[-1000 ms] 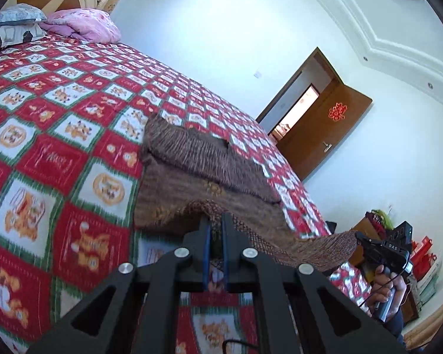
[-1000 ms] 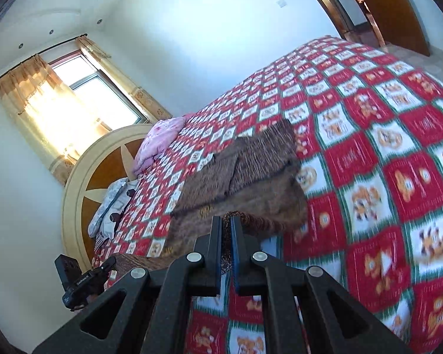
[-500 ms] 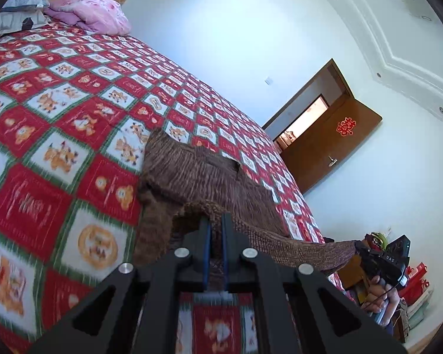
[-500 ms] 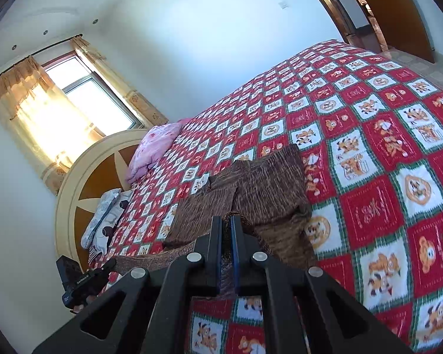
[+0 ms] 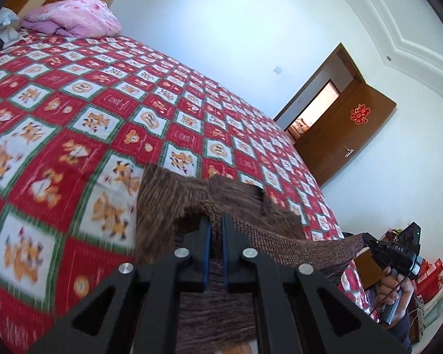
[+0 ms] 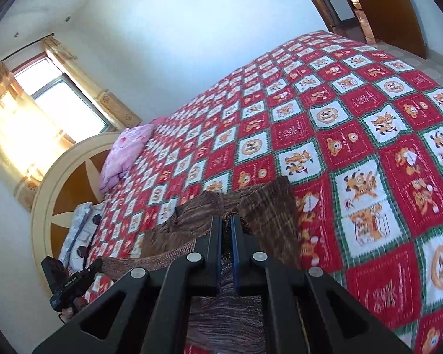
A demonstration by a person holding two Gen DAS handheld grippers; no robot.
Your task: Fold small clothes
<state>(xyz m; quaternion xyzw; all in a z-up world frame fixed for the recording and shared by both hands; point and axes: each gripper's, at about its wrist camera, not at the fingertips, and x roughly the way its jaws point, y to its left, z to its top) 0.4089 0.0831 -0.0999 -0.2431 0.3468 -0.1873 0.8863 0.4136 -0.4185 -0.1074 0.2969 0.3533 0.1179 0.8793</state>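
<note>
**Near hem lifted and carried forward over the garment**

Brown knit garment lies on the bed, close to its near edge, far from the headboard and the pink quilt. Far part flat on the checked bedspread; near part off the surface, strung between the two grippers.

Left gripper: jaws together, clamped on the garment's near edge, knit bunched at the tips and hanging below them. Right gripper: same, jaws pinched shut on the knit. Each one shows small at the side of the other's view, with the hem drawn taut between them.

Change over the last second: both grippers have risen and pushed toward the far edge of the bed. Less of the garment now shows ahead of the tips; the held hem sits over the middle of the cloth instead of short of it. Bedspread blurred at left, so motion is ongoing.

Reading: a fold in half, near hem to far hem, roughly midway through its travel. Next need, as I judge it, is to lay the hem down level with the far edge, both corners together, before releasing. Risk: uneven tension skewing the fold.
</note>
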